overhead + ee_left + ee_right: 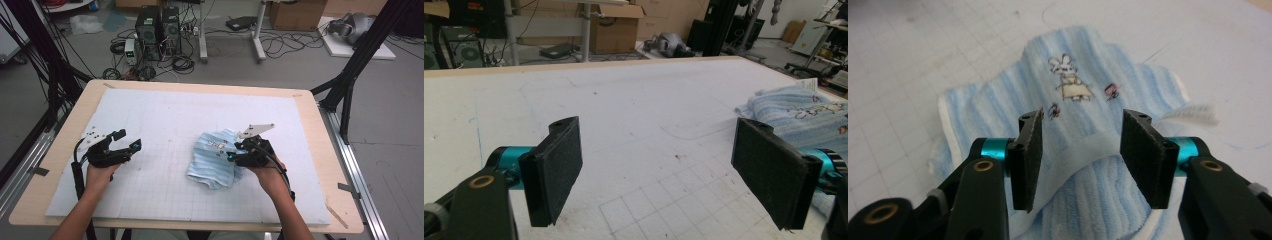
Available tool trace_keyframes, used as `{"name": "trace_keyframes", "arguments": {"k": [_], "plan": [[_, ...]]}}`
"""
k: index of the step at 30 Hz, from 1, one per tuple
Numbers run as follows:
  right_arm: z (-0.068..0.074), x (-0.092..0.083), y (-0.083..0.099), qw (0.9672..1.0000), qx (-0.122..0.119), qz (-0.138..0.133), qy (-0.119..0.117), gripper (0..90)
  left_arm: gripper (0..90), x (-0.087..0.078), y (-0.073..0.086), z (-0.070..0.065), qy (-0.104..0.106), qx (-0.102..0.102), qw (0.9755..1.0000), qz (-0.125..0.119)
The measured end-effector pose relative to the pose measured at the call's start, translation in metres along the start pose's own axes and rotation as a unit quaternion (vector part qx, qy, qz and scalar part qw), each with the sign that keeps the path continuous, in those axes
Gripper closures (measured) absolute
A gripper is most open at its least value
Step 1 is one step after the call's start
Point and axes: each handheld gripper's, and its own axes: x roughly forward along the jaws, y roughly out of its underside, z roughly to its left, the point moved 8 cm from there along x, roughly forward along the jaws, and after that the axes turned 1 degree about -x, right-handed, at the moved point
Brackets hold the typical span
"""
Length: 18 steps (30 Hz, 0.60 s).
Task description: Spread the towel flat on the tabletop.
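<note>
Looking down from high view: crumpled pale-blue striped terry cloth lies on white gridded foam mat covering wooden bench, just at 3 o'clock of mat centre. Right gripper at cloth's 3 o'clock edge. Left gripper well apart at 9 o'clock, fingers spread wide, nothing between.

Left gripper view: fingers wide apart over bare mat; cloth at 3 o'clock.

Right gripper view: fingers partly open, straddling cloth's white hem without pinching it; small cartoon embroidery at 12 o'clock.

Floor: grey, strewn with cables
Beyond bench: computer towers, cardboard boxes
Sides: black frame struts
</note>
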Motion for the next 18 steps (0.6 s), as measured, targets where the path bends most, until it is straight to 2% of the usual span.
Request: {"name": "trace_keyframes", "arguments": {"k": [1, 2, 3, 5, 9, 10, 12, 13, 14, 18], "plan": [[0.000, 0.000, 0.000, 1.0000, 0.000, 0.000, 0.000, 58.6, 20.6, 0.000, 0.000, 0.000, 0.000, 0.000, 1.0000, 0.000], [0.000, 0.003, 0.002, 1.0000, -0.003, 0.006, 0.002, 62.5, 20.6, 0.000, 0.000, 0.000, 0.000, -0.001, 1.0000, 0.000], [-0.002, 0.010, 0.005, 0.9997, -0.005, 0.023, 0.009, 73.0, 20.6, 0.000, 0.000, -0.001, 0.000, 0.000, 1.0000, 0.000], [-0.002, 0.012, 0.004, 0.9995, -0.011, 0.028, 0.005, 80.9, 20.6, 0.000, 0.000, -0.001, 0.001, 0.000, 1.0000, -0.001], [0.005, 0.012, -0.013, 0.9995, -0.021, 0.001, -0.022, 81.9, 20.6, 0.000, 0.000, 0.000, 0.000, -0.002, 1.0000, -0.002], [0.005, 0.012, -0.013, 0.9995, -0.021, 0.001, -0.022, 81.9, 20.6, 0.001, 0.000, 0.000, 0.000, -0.002, 1.0000, -0.001], [0.009, 0.018, -0.033, 0.9989, -0.028, -0.010, -0.036, 81.8, 20.6, 0.001, 0.000, 0.000, -0.001, -0.002, 1.0000, -0.002], [0.009, 0.018, -0.033, 0.9989, -0.028, -0.010, -0.036, 81.8, 20.6, 0.001, 0.000, 0.000, -0.001, -0.002, 1.0000, -0.002], [0.011, 0.025, -0.045, 0.9985, -0.038, -0.007, -0.039, 81.9, 20.6, 0.001, -0.001, 0.000, -0.001, -0.002, 1.0000, -0.004], [0.012, 0.037, -0.062, 0.9980, -0.047, -0.003, -0.041, 82.3, 20.6, 0.000, -0.001, 0.001, -0.002, -0.006, 1.0000, -0.006]]}}
